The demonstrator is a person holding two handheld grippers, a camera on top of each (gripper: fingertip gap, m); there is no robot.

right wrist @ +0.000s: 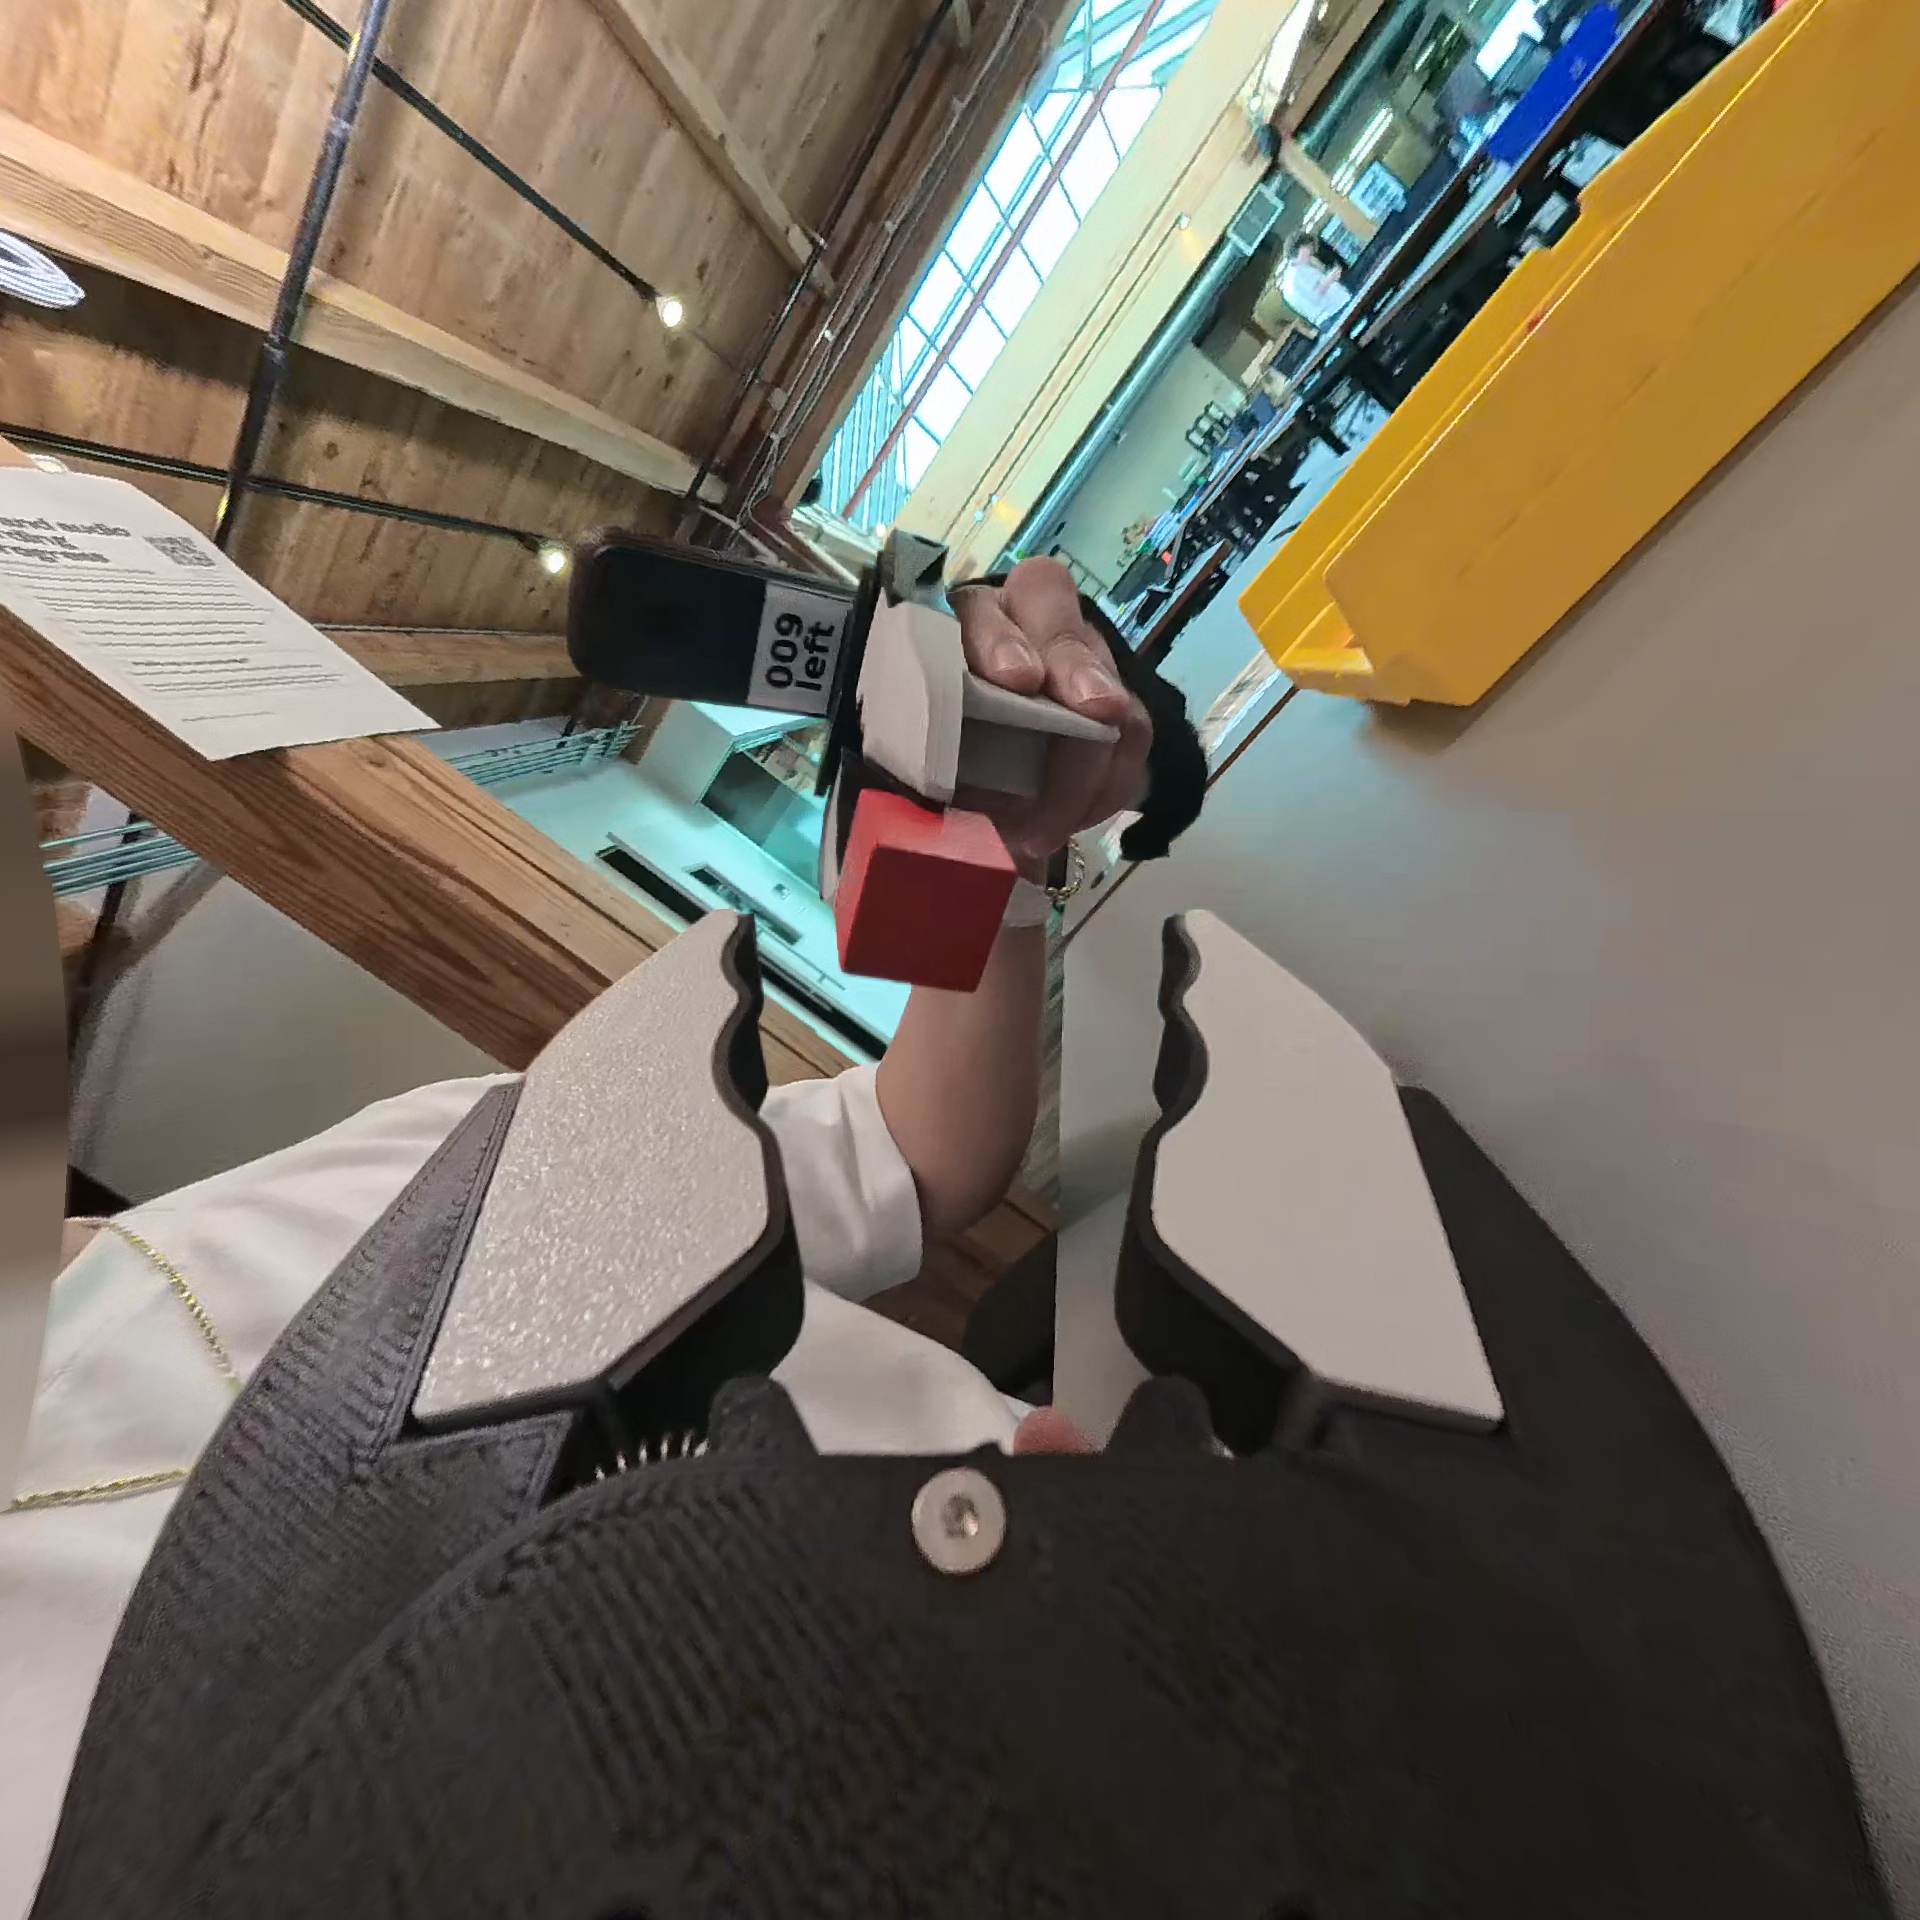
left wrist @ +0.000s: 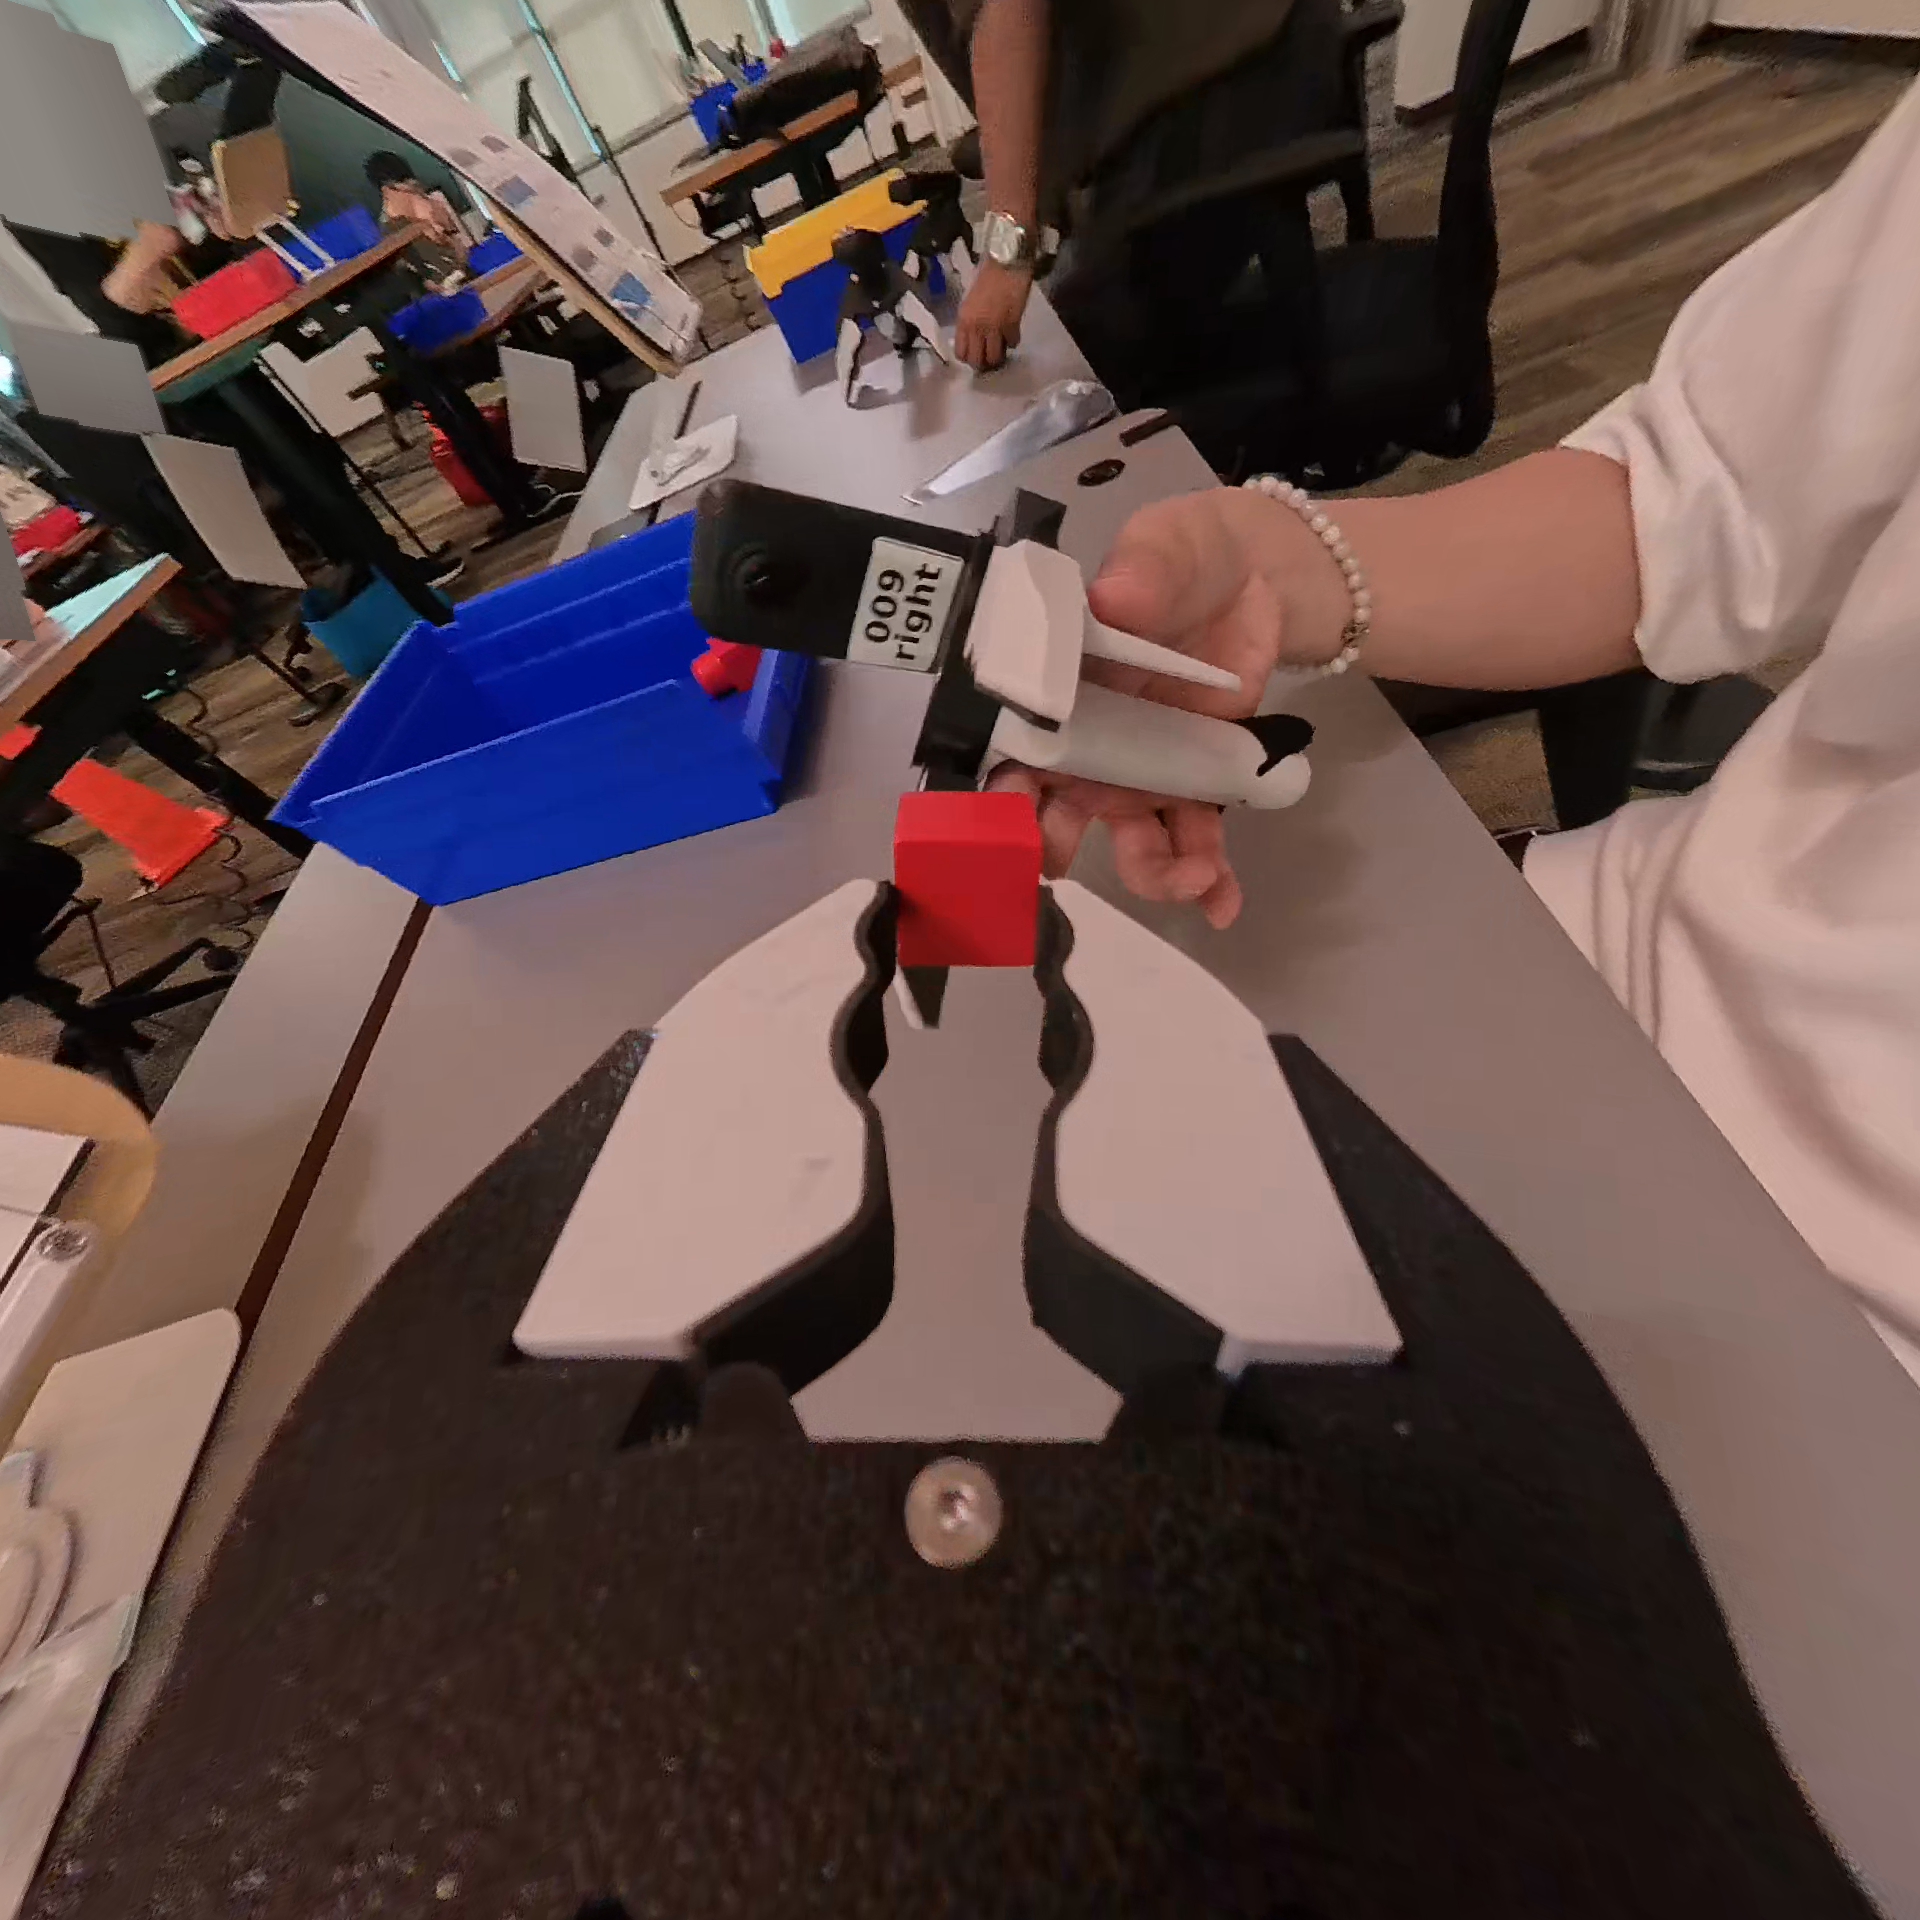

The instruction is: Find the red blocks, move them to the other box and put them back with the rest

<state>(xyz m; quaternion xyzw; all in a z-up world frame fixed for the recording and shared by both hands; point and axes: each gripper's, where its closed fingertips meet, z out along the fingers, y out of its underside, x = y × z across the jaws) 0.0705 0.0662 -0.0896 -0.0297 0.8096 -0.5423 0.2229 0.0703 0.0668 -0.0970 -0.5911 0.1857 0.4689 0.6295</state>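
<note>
One red block (left wrist: 966,894) sits pinched between my left gripper's (left wrist: 968,914) fingers, both pads pressing its sides, held up above the grey desk (left wrist: 623,956). My right gripper (right wrist: 961,940) faces it with its fingers spread wide around nothing. A blue box (left wrist: 540,748) stands on the desk beyond, a yellow box (right wrist: 1558,447) farther off.
</note>
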